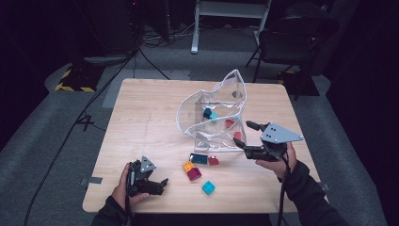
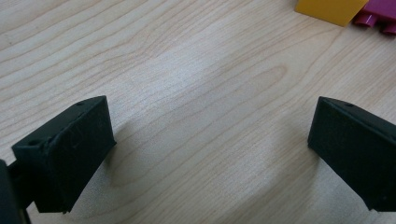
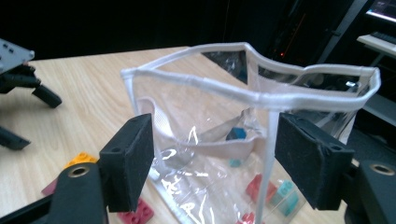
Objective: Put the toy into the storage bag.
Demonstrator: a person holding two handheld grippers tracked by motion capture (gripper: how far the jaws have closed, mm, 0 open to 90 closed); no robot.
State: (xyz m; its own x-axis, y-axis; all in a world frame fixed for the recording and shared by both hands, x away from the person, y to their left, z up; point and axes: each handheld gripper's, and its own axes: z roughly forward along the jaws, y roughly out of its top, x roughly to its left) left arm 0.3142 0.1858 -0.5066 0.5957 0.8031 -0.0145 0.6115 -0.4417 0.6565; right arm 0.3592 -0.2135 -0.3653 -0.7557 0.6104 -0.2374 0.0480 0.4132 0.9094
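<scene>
five loose bricks [image 1: 197, 167] lie beside one clear bag [image 1: 214, 117].

Table [image 1: 141, 122] lit from above, surroundings dark; bag [image 3: 210, 140] glare.

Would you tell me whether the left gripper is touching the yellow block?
Apart. The left gripper view shows the left gripper open over bare wood, the yellow block far ahead.

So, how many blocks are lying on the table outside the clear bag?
5. Near the bag: a blue block and a dark red one. In front: orange, magenta, teal. The bag may hide others.
</scene>
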